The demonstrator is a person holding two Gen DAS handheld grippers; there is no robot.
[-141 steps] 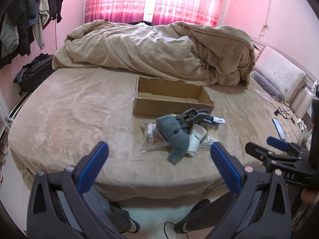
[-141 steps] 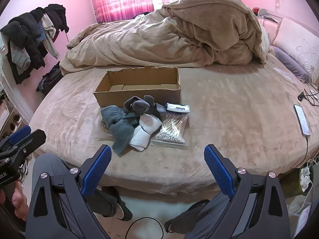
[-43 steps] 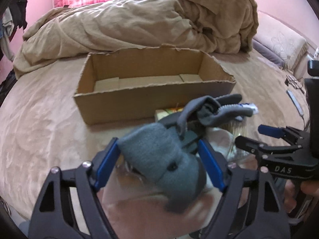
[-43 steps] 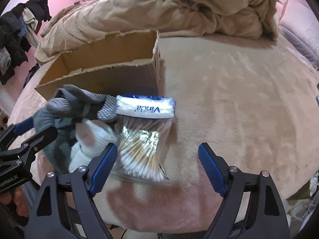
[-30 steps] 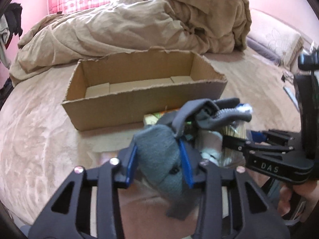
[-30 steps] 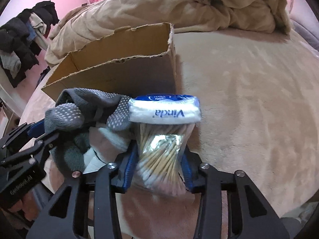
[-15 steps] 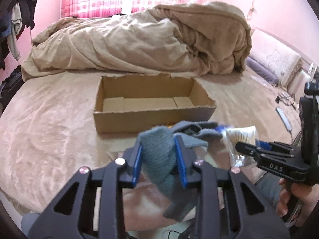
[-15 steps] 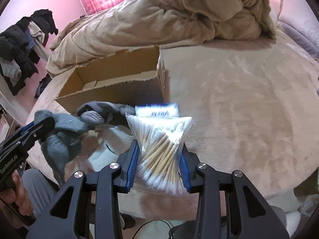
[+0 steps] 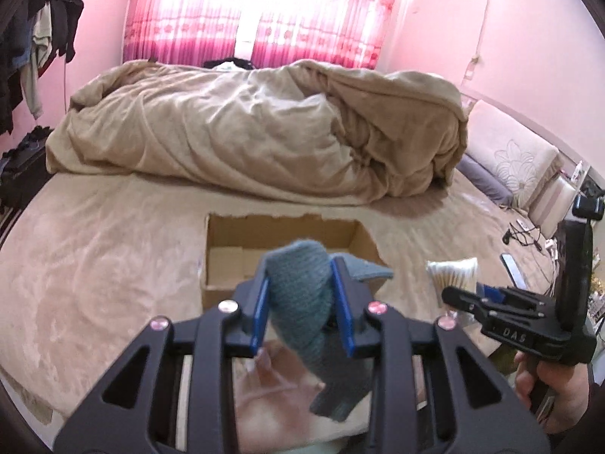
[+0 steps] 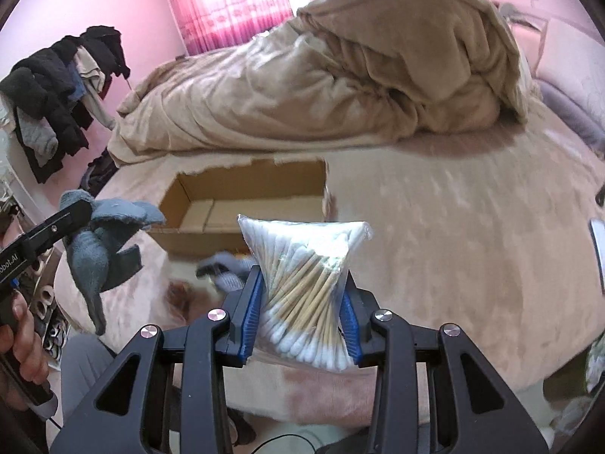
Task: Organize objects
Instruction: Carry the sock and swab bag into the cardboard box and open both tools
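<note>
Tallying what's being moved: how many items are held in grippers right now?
2. A grey sock is clamped in the left gripper, and a bag of cotton swabs in the right gripper. Both are lifted near the cardboard box.

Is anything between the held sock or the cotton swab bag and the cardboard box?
Nothing visible blocks either. The grey-blue knitted sock and clear bag of cotton swabs are held above the bed, with the open brown cardboard box just beyond, its interior bare.

Daylight floods through the pink curtains, overexposed at the centre and tinting the walls pink. Fisheye bending darkens the corners. The bed surface shows motion blur.
</note>
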